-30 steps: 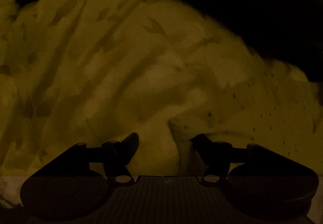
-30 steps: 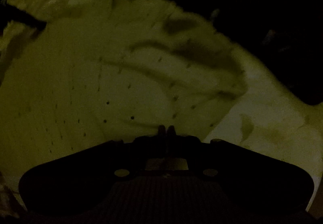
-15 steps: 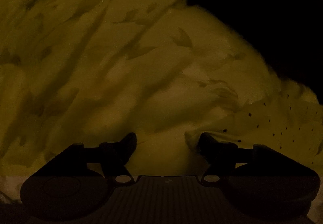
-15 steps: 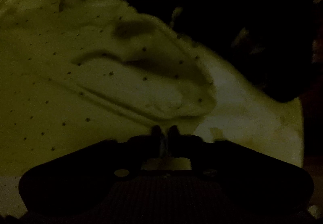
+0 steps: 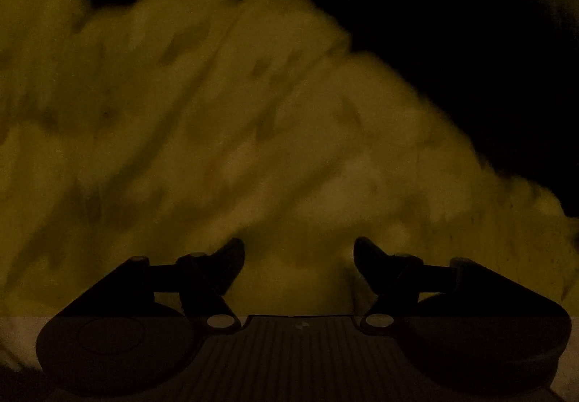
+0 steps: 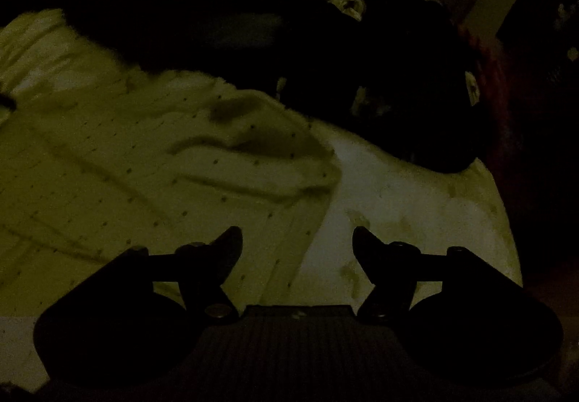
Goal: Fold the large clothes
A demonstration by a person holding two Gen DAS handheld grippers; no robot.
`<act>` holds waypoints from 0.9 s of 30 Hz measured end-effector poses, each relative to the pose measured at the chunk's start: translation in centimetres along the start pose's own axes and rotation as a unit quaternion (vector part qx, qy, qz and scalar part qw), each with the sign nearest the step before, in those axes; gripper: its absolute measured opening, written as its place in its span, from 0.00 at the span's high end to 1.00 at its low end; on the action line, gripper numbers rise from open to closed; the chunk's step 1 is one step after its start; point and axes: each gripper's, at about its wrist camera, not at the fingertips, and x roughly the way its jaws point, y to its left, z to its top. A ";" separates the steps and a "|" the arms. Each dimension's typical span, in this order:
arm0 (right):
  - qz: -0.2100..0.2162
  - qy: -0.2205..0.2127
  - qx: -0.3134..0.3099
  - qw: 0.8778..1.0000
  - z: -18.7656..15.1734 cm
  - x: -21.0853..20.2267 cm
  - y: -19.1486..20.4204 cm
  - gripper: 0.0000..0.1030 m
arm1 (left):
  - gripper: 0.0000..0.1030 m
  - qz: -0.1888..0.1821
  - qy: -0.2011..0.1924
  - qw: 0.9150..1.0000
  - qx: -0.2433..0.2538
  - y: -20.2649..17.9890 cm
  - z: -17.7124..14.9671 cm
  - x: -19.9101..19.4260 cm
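The scene is very dim. A pale garment with small dark dots (image 6: 152,177) lies spread and creased on a light surface in the right wrist view. My right gripper (image 6: 297,239) is open and empty, just above the garment's right edge. In the left wrist view a rumpled pale cloth with a leaf-like pattern (image 5: 224,134) fills the frame, blurred. My left gripper (image 5: 299,250) is open and empty close over it.
A large dark mass of fabric (image 6: 325,58) lies behind the dotted garment. The bare light surface (image 6: 416,206) runs to a rounded edge at the right. Darkness fills the upper right of the left wrist view (image 5: 470,22).
My right gripper has opened and let go of the dotted garment, then drawn back. My left gripper stayed open and moved left over the patterned cloth; the dotted edge has left its view.
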 end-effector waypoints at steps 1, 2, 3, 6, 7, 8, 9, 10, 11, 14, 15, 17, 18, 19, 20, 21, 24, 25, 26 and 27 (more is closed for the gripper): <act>0.002 0.002 0.001 1.000 -0.3 -0.1 0.1 0.30 | 0.00 -0.002 -0.004 1.000 0.011 -0.3 0.7 0.3; 0.002 0.003 0.003 1.000 -0.5 -0.6 0.0 0.30 | 0.00 0.000 -0.006 1.000 0.018 -0.5 1.5 0.4; 0.001 0.004 0.004 1.000 -0.6 -0.9 -0.2 0.30 | 0.00 0.012 -0.008 1.000 0.022 -0.6 2.2 0.3; -0.008 -0.008 0.018 1.000 -1.6 -3.2 -0.9 0.30 | 0.00 0.033 -0.035 0.999 0.007 -0.2 3.4 -1.1; -0.009 -0.013 0.023 1.000 -1.9 -4.0 -1.5 0.30 | 0.00 0.032 -0.041 0.999 0.004 -0.1 3.3 -1.6; -0.013 -0.019 0.029 0.999 -2.3 -4.9 -2.2 0.30 | 0.00 0.032 -0.044 0.999 0.004 0.0 3.0 -2.2; -0.017 -0.022 0.035 0.999 -2.7 -5.6 -2.9 0.30 | 0.00 0.034 -0.045 0.998 0.007 0.1 2.5 -2.7; -0.020 -0.022 0.042 0.999 -3.1 -6.2 -3.8 0.29 | 0.00 0.039 -0.046 0.998 0.015 0.2 1.6 -3.4; -0.024 -0.021 0.052 0.998 -3.6 -7.0 -4.9 0.29 | 0.00 0.046 -0.048 0.998 0.021 0.3 0.5 -4.0; -0.039 -0.019 0.072 0.996 -5.0 -9.3 -7.6 0.30 | 0.00 0.060 -0.043 0.997 0.035 1.3 -3.6 -6.0; -0.043 -0.018 0.073 0.996 -5.5 -10.1 -8.5 0.30 | 0.00 0.061 -0.035 0.997 0.041 1.8 -4.8 -6.8; -0.056 -0.018 0.065 0.996 -6.6 -12.0 -10.2 0.31 | 0.00 0.074 -0.023 0.996 0.053 3.1 -7.6 -8.8; -0.062 -0.019 0.056 0.996 -7.0 -12.9 -10.9 0.31 | 0.00 0.085 -0.023 0.995 0.052 3.9 -8.8 -9.9; -0.071 -0.023 0.046 0.996 -7.6 -14.1 -12.0 0.32 | 0.00 0.099 -0.025 0.994 0.041 4.9 -10.0 -11.4; -0.081 -0.028 0.040 0.996 -8.0 -15.3 -13.0 0.32 | 0.00 0.108 -0.026 0.993 0.028 6.0 -10.9 -12.8; -0.091 -0.033 0.033 0.995 -8.5 -16.7 -14.2 0.32 | 0.00 0.114 -0.029 0.993 0.018 6.9 -11.5 -13.9; -0.123 -0.052 -0.001 0.991 -10.3 -20.4 -16.7 0.30 | 0.00 0.162 -0.044 0.985 0.035 9.0 -13.8 -18.1; -0.132 -0.058 -0.025 0.989 -11.1 -21.5 -17.1 0.29 | 0.00 0.186 -0.047 0.980 0.059 9.4 -14.7 -19.4; -0.140 -0.062 -0.049 0.987 -11.9 -22.1 -17.1 0.29 | 0.00 0.205 -0.050 0.974 0.080 9.7 -15.5 -20.7; -0.144 -0.063 -0.078 0.985 -12.9 -22.7 -16.9 0.28 | 0.00 0.214 -0.053 0.970 0.101 10.0 -16.4 -22.2</act>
